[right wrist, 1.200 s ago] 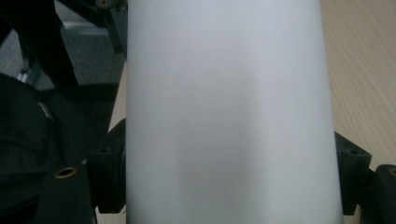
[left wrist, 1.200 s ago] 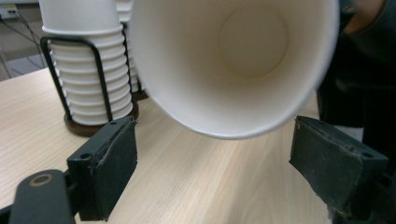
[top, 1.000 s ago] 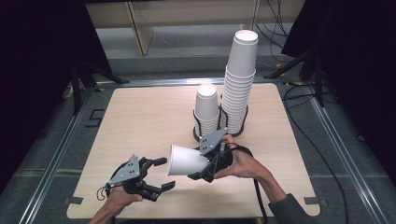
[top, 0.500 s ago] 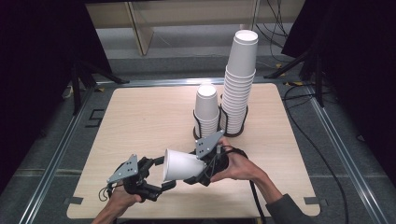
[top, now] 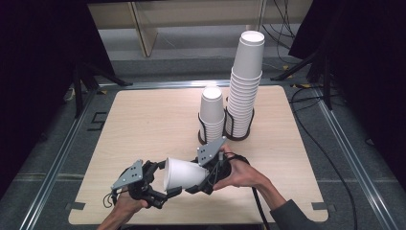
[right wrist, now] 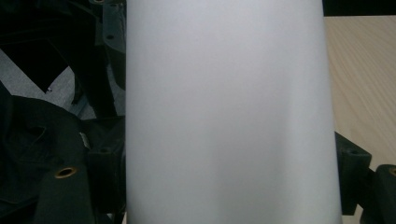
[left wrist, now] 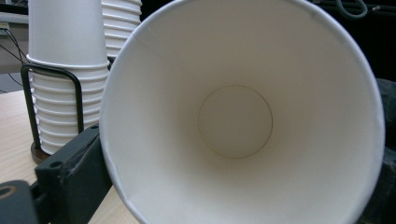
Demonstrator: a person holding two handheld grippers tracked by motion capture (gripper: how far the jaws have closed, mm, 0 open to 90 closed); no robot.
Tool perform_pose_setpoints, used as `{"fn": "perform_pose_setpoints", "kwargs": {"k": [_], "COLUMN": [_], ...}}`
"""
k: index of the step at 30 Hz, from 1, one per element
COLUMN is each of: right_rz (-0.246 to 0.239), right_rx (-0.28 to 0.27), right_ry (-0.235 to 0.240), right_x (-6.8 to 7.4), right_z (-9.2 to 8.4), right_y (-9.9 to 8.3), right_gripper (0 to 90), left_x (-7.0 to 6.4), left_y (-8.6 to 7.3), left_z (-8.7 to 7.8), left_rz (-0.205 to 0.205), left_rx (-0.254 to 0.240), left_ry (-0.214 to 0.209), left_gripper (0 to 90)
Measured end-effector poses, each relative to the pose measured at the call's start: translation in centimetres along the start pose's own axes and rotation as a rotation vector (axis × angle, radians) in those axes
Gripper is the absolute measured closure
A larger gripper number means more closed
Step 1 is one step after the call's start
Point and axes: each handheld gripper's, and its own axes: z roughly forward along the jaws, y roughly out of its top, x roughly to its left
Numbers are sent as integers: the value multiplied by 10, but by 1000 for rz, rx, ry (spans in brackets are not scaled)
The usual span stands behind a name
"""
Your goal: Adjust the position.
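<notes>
A white paper cup [top: 184,175] lies on its side above the table's front edge, mouth to the left. My right gripper [top: 203,179] is shut on its body; the cup [right wrist: 224,116] stands between its black fingers [right wrist: 352,158]. My left gripper [top: 163,182] sits at the cup's mouth. Its jaws have just been opening and now straddle the rim without pressing on it. In the left gripper view I look straight into the empty cup [left wrist: 233,121], with one jaw outside the rim at lower left.
Two stacks of white cups stand in black wire holders at mid-table: a short stack [top: 211,112] and a tall stack [top: 245,86] to its right. The wooden table [top: 143,115] has bare room on the left. A cable trails off the front right.
The right gripper has carried the cup leftward to the left gripper. The left gripper's jaws have spread apart and now sit around the cup's mouth.
</notes>
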Motion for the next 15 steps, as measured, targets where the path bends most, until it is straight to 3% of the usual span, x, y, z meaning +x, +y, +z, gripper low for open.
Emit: {"fn": "perform_pose_setpoints", "kwargs": {"k": [12, 15], "right_rz": [6, 16], "right_rx": [-6, 7], "right_ry": [18, 26], "right_x": [-2, -1], "right_z": [4, 6], "right_y": [-4, -4], "right_gripper": [229, 230], "left_x": [1, 1], "left_y": [-1, -2], "left_z": [0, 0], "left_rz": [-33, -25], "left_rx": [-25, -23], "left_ry": [-14, -10], "left_gripper": [38, 48]}}
